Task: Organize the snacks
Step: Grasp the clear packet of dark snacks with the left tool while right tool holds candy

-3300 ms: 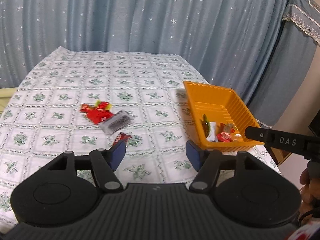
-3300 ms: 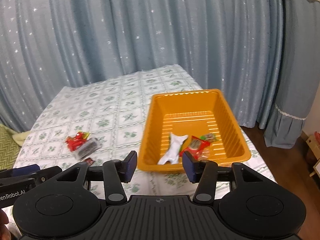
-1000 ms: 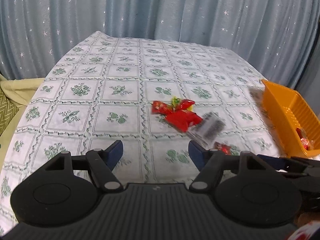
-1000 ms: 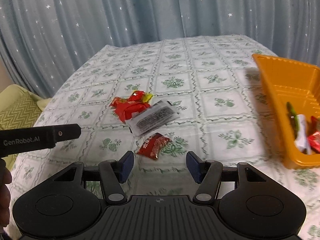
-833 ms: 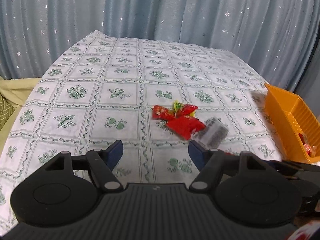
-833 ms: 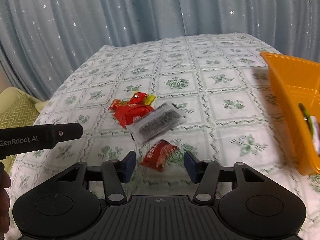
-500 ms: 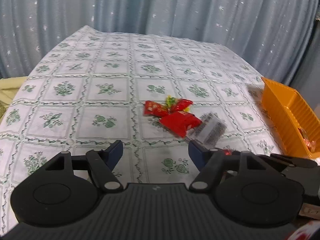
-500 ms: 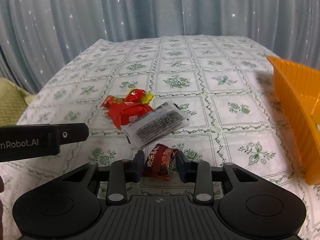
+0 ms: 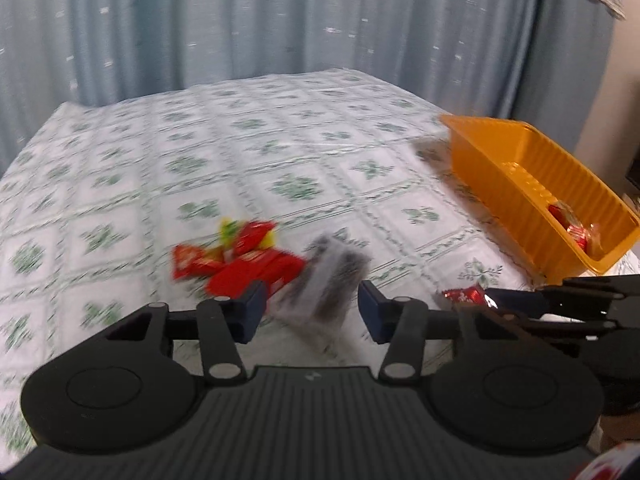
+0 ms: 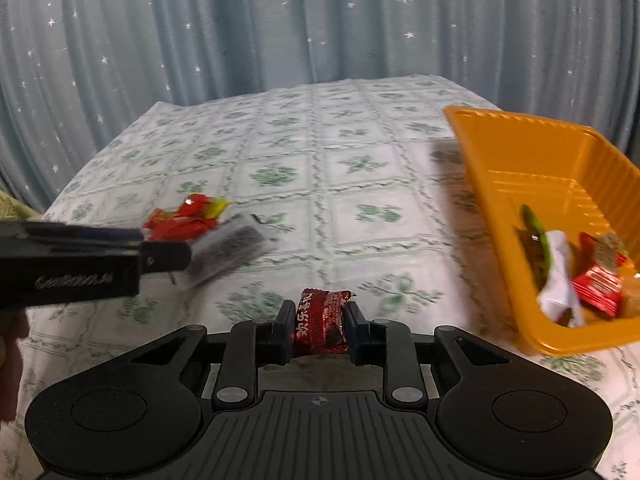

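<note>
My right gripper (image 10: 319, 326) is shut on a small dark red snack packet (image 10: 320, 322) and holds it above the tablecloth; the packet also shows in the left wrist view (image 9: 464, 294). My left gripper (image 9: 312, 312) is open and empty, its fingers on either side of a grey-black snack packet (image 9: 326, 282) lying on the cloth. Red and yellow snack packets (image 9: 236, 262) lie just left of it. An orange basket (image 10: 500, 148) at the right holds several snacks (image 10: 596, 284).
The table has a white cloth with green flower squares (image 10: 320, 160). Blue star-print curtains (image 10: 280, 24) hang behind it. The left gripper's body (image 10: 76, 268) shows at the left of the right wrist view. The table's right edge runs just past the basket.
My right gripper has shut on the dark red packet and lifted it off the cloth, swinging right toward the basket. My left gripper has moved in over the grey-black packet.
</note>
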`<state>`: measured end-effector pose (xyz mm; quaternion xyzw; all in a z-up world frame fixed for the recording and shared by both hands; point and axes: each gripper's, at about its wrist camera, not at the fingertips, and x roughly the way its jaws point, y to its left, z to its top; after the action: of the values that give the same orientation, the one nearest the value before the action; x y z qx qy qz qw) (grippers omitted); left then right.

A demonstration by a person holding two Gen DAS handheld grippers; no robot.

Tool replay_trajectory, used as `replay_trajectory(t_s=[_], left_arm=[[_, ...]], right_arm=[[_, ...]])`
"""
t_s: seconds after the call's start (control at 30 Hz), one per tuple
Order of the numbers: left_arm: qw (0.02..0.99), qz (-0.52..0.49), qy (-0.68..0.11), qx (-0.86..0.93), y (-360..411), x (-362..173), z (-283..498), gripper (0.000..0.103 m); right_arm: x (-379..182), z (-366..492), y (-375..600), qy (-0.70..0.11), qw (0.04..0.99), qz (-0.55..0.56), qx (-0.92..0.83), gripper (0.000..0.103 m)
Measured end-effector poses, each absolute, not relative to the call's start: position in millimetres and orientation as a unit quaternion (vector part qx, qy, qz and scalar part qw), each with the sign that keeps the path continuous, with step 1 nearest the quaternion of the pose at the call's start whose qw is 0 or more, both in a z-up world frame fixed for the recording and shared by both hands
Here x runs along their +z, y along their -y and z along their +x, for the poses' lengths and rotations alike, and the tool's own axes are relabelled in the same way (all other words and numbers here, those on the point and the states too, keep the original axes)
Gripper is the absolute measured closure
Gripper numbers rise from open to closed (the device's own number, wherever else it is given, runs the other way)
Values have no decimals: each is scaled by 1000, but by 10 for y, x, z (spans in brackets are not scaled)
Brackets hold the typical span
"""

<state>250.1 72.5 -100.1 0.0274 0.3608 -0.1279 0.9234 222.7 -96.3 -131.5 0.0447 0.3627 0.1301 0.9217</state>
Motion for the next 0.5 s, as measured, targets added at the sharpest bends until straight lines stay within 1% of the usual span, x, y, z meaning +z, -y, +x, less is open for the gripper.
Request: replay_trajectory(t_s=[0.2, 0.5], left_arm=[[915, 67, -367, -155, -544, -1102, 2716, 56], [893, 118, -403, -161, -383, -1224, 2939, 56]], right_arm=[[-1364, 2196, 1114, -368, 920, 55, 124, 77], [-1396, 2183, 1178, -366, 919, 60, 130, 77]])
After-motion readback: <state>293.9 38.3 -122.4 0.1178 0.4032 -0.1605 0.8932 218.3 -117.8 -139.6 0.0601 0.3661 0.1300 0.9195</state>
